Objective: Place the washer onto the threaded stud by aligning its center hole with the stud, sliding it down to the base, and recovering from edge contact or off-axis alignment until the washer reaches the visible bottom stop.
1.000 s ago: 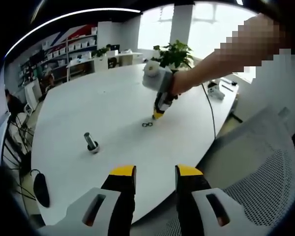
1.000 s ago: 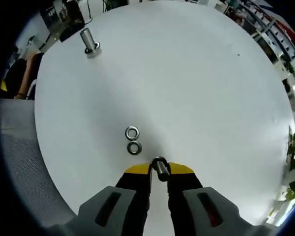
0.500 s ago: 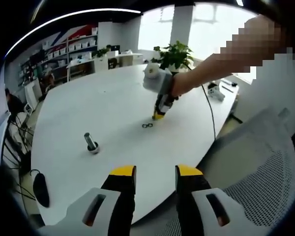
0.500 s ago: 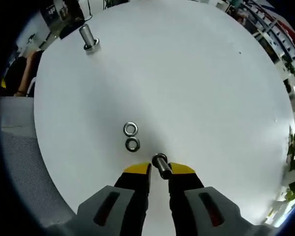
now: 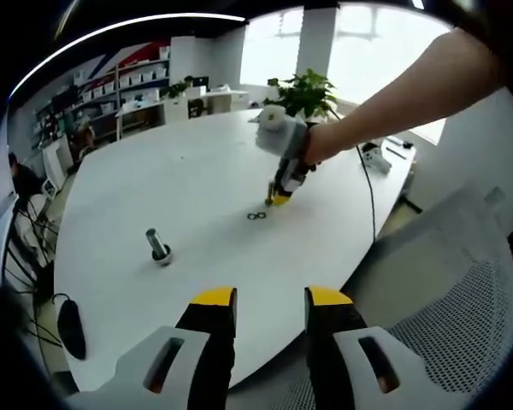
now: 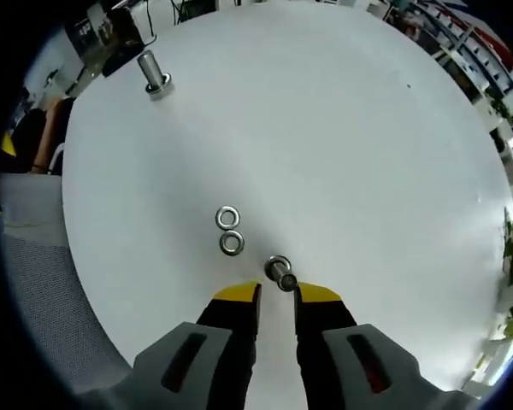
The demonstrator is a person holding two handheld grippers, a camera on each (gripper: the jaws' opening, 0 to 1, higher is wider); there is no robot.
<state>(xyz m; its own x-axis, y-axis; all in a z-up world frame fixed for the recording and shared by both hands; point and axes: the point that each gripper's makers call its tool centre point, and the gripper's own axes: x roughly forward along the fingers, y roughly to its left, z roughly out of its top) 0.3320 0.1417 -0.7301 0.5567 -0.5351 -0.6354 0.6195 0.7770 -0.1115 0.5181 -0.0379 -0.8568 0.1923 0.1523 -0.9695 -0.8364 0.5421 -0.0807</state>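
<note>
Right claw (image 6: 276, 293) parted just behind a small stud (image 6: 280, 273), seemingly free of it, 2 washers (image 6: 229, 231) touching on the white table (image 6: 368, 154), taller stud (image 6: 153, 72) well apart; left claw (image 5: 269, 297) parted, empty.

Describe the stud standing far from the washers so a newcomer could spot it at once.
Start from the big white round table. Two washers lie side by side near the right tool, with a short stud just ahead of its tips. The stud you want stands upright near the far edge, alone, with nothing beside it.
</note>
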